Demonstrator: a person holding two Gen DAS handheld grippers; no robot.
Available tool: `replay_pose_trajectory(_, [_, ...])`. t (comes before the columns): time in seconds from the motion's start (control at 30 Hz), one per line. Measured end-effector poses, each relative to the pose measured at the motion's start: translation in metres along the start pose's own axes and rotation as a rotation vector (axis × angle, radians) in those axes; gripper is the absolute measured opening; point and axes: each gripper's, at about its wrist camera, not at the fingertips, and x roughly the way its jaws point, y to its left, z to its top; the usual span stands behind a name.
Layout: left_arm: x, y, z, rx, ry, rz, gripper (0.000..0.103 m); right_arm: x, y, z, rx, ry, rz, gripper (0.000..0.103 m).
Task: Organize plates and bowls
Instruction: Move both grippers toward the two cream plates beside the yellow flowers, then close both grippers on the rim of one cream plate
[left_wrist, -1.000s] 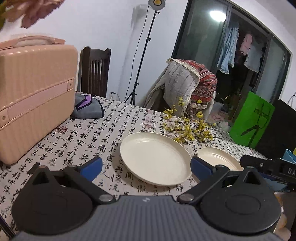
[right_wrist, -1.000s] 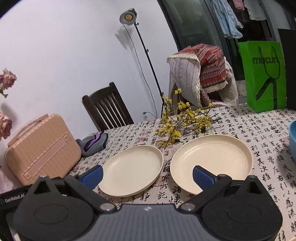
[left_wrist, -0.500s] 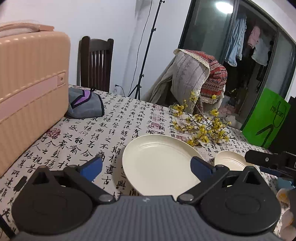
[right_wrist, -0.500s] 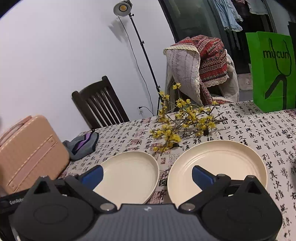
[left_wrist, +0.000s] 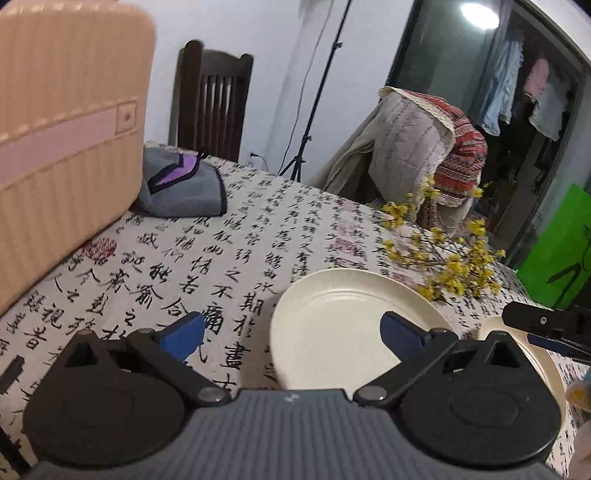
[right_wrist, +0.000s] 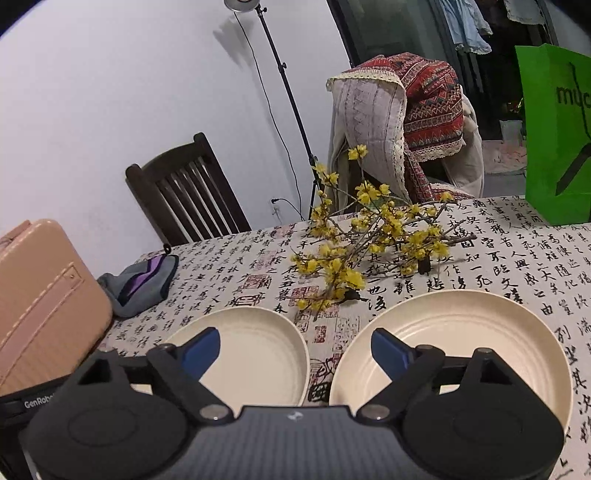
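1. Plates: two cream ones lie side by side on the tablecloth (right_wrist: 517, 251).
2. Right gripper (right_wrist: 295, 349), jaws just narrowing but wide and empty, has the right plate (right_wrist: 480, 332) at one o'clock and the left plate (right_wrist: 266, 343) at eleven.
3. Left gripper (left_wrist: 291, 330) gapes empty; that left plate (left_wrist: 332, 325) sits at one o'clock.

We read "myc", cut off by the frame's right edge, on the green bag (right_wrist: 557, 136) at upper right. At lower left, "GenRobo" stood on the left gripper's black casing (right_wrist: 26, 400). Black Chinese calligraphy covered the tablecloth (right_wrist: 517, 251).
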Motion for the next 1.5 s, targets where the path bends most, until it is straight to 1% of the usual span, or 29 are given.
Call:
replay_pose_trajectory(0.07, [0.007, 0.007, -0.002, -0.02, -0.001, 0.001, 0.103, 0.008, 0.001, 0.001, -0.008, 0.004, -0.006, 0.086])
replay_pose_trajectory(0.23, [0.019, 0.017, -0.003, -0.046, 0.016, -0.01, 0.103, 0.025, 0.008, 0.001, -0.055, 0.025, -0.02, 0.07])
replay_pose_trajectory(0.3, [0.02, 0.019, -0.004, -0.045, 0.007, -0.011, 0.103, 0.03, 0.012, 0.0, -0.072, 0.034, -0.023, 0.061])
replay_pose_trajectory(0.43, [0.022, 0.02, -0.006, -0.042, 0.005, -0.006, 0.103, 0.041, 0.016, -0.003, -0.084, 0.047, -0.032, 0.053])
replay_pose_trajectory(0.5, [0.024, 0.02, -0.007, -0.038, 0.006, -0.001, 0.101, 0.046, 0.018, -0.005, -0.092, 0.055, -0.032, 0.046])
replay_pose_trajectory(0.6, [0.025, 0.02, -0.008, -0.04, 0.005, -0.009, 0.097, 0.053, 0.023, -0.009, -0.108, 0.068, -0.038, 0.041])
replay_pose_trajectory(0.7, [0.024, 0.018, -0.01, -0.026, -0.01, -0.013, 0.094, 0.057, 0.028, -0.011, -0.131, 0.064, -0.069, 0.04])
replay_pose_trajectory(0.83, [0.022, 0.014, -0.012, -0.008, -0.023, -0.029, 0.089, 0.061, 0.026, -0.013, -0.124, 0.064, -0.088, 0.04])
replay_pose_trajectory(0.87, [0.022, 0.014, -0.013, -0.005, -0.027, -0.033, 0.088, 0.062, 0.025, -0.014, -0.117, 0.066, -0.092, 0.038])
replay_pose_trajectory(1.07, [0.024, 0.013, -0.014, 0.006, -0.021, -0.051, 0.08, 0.066, 0.022, -0.019, -0.099, 0.068, -0.095, 0.032])
replay_pose_trajectory(1.27, [0.027, 0.013, -0.015, 0.006, -0.007, -0.061, 0.07, 0.069, 0.024, -0.025, -0.096, 0.073, -0.103, 0.031])
replay_pose_trajectory(1.33, [0.028, 0.013, -0.016, 0.014, 0.001, -0.071, 0.061, 0.07, 0.022, -0.026, -0.094, 0.077, -0.104, 0.03])
replay_pose_trajectory(1.37, [0.029, 0.012, -0.016, 0.017, 0.006, -0.075, 0.059, 0.07, 0.022, -0.026, -0.093, 0.077, -0.106, 0.03])
replay_pose_trajectory(1.43, [0.031, 0.012, -0.017, 0.02, 0.016, -0.084, 0.05, 0.07, 0.021, -0.026, -0.088, 0.078, -0.103, 0.029])
replay_pose_trajectory(1.5, [0.033, 0.012, -0.017, 0.019, 0.03, -0.091, 0.045, 0.07, 0.019, -0.026, -0.084, 0.079, -0.098, 0.028])
